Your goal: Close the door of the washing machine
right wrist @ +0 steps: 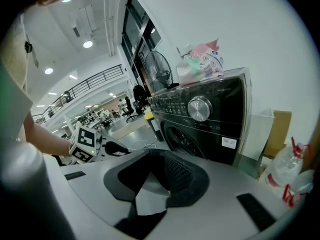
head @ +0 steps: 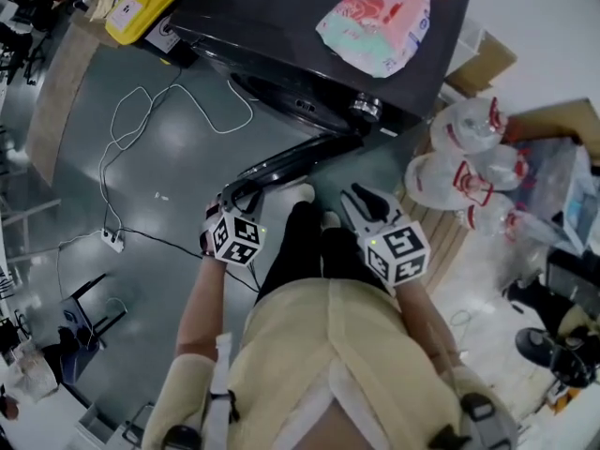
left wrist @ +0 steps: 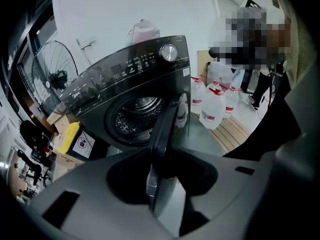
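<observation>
Door of the black washing machine is standing open, swinging out from the machine's front toward the person in the middle of the head view, with its hinged end near the silver knob. In the left gripper view the door is showing edge-on, running up the centre of the frame in front of the open drum. The left tongs are grasping the door's free edge at centre left of the head view; in their own view the left tongs are clasping that edge from both sides. The right tongs are hanging just right of centre, near the door but apart from it, and the right tongs are released and empty, with only grey floor showing in the gap. A pink and white bag is lying on top of the machine. Water bottles are sitting on a wooden pallet at the right of the head view. A white cable is trailing across the floor at upper left.
</observation>
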`<state>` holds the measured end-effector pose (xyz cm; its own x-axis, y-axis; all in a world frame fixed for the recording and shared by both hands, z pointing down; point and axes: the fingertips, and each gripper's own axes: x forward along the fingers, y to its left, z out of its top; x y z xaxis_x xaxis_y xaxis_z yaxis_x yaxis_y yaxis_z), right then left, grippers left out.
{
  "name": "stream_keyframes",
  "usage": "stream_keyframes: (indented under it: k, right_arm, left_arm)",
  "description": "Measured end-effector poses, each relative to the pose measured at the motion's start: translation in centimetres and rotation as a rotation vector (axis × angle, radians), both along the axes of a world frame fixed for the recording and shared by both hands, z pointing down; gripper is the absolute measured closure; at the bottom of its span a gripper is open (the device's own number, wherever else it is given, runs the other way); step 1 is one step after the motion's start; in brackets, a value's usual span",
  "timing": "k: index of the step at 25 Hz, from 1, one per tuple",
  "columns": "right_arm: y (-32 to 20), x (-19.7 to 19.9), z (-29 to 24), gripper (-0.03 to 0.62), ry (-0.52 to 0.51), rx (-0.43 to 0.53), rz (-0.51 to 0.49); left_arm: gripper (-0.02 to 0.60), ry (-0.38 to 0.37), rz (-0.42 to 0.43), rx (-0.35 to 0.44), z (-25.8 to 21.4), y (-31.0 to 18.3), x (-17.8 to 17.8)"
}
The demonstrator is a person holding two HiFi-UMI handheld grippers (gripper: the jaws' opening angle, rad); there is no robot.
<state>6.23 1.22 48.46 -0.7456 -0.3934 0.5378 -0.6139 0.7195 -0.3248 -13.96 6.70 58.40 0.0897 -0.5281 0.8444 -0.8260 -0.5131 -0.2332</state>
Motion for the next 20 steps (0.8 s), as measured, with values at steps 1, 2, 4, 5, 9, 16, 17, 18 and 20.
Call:
stream_keyframes:
  k: [1, 2, 4, 5, 9, 16, 17, 18, 20]
  right_arm:
    - [-0.3, -0.2, 0.1, 0.510, 0.003, -0.001, 0.004]
    - [-0.6, -0.5, 0.1, 0.510, 0.004, -0.001, 0.007]
    - [-1.1, -1.1, 0.1, 0.510, 0.006, -0.002, 0.014]
    - [-1.3, -1.4, 0.1, 0.510, 0.009, -0.005, 0.017]
    - [-1.9, -2.7, 0.0, 0.510, 0.025, -0.008, 0.033]
    - [-3.1, -3.5, 0.8, 0.510, 0.058, -0.022, 0.062]
    - [-3.2, -3.6, 0.9, 0.510, 0.062, -0.025, 0.066]
    - [-3.3, -3.6, 1.0, 0.510, 0.067, -0.030, 0.071]
    - [-3.4, -3.5, 1.3, 0.510, 0.074, -0.040, 0.085]
  left_arm:
    - [0.453, -0.009, 0.010, 0.001, 0.1, -0.5, -0.3]
    - [0.451, -0.015, 0.021, 0.002, 0.1, -1.0, -0.6]
    - [0.451, -0.024, 0.045, 0.003, 0.1, -2.1, -1.2]
    - [0.449, -0.028, 0.058, 0.002, 0.1, -2.6, -1.5]
    - [0.451, -0.051, 0.107, 0.001, 0.0, -4.4, -2.7]
    - [0.451, -0.074, 0.173, 0.021, 0.0, -7.5, -4.2]
    - [0.451, -0.074, 0.183, 0.024, 0.0, -7.9, -4.3]
    - [0.450, -0.074, 0.191, 0.027, 0.0, -8.2, -4.5]
    - [0.451, -0.076, 0.208, 0.032, -0.1, -9.0, -4.7]
